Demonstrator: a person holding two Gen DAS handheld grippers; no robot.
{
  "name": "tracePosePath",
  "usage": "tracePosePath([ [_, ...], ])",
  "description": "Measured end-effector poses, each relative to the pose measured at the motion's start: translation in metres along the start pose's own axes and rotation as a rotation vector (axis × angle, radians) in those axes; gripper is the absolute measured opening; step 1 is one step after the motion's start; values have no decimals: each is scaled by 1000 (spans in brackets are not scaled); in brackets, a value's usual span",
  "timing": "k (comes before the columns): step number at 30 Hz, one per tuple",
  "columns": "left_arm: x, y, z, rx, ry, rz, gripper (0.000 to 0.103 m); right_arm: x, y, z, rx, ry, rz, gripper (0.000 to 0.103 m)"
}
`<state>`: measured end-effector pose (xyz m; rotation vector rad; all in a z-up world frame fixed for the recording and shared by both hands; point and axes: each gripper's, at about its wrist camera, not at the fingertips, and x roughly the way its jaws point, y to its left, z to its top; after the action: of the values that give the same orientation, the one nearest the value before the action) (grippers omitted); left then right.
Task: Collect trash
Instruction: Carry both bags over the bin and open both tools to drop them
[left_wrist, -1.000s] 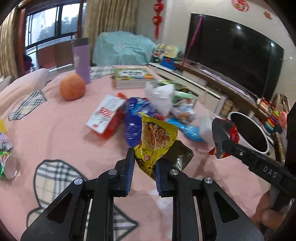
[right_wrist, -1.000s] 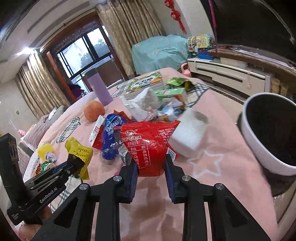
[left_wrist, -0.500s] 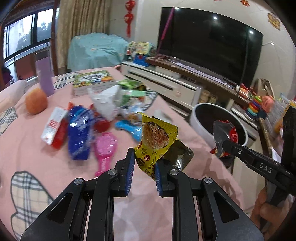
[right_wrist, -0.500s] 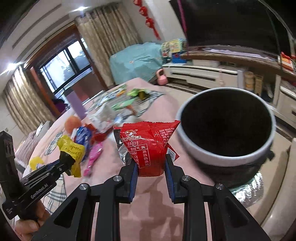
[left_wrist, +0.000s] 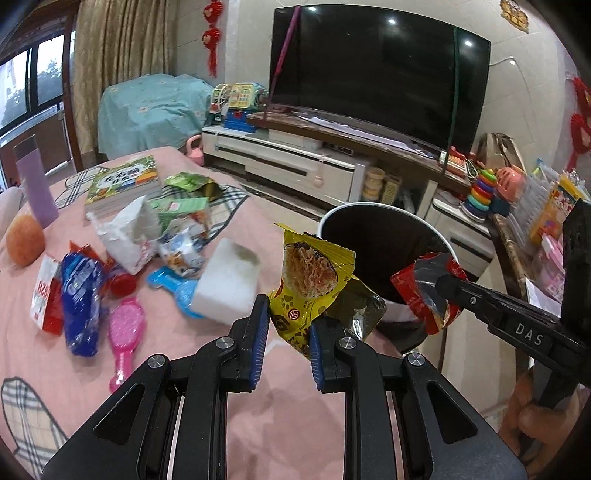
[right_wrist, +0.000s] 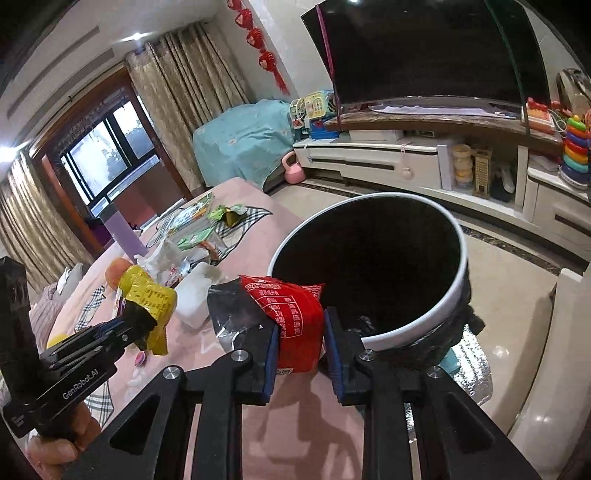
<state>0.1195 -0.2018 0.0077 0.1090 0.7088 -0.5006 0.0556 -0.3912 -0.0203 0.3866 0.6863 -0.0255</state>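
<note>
My left gripper is shut on a yellow snack wrapper and holds it above the pink bed's edge, just left of the white-rimmed black trash bin. My right gripper is shut on a red snack wrapper at the bin's near rim. The right gripper with the red wrapper also shows in the left wrist view, over the bin's right rim. The left gripper with the yellow wrapper shows at left in the right wrist view.
On the pink bed lie a white foam block, a blue wrapper, a pink brush, a white bag, books, an orange fruit and a purple bottle. A TV cabinet stands behind the bin.
Both grippers have swung right from the pile of trash on the bed toward the bin, each still holding its wrapper. The bin is now much closer.
</note>
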Motion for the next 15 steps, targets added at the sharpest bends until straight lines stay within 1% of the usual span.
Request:
tracePosePath([
  [7, 10, -15, 14, 30, 0, -10, 19, -5, -14, 6, 19, -16, -11, 18],
  [15, 24, -33, 27, 55, 6, -25, 19, -7, -29, 20, 43, -36, -7, 16],
])
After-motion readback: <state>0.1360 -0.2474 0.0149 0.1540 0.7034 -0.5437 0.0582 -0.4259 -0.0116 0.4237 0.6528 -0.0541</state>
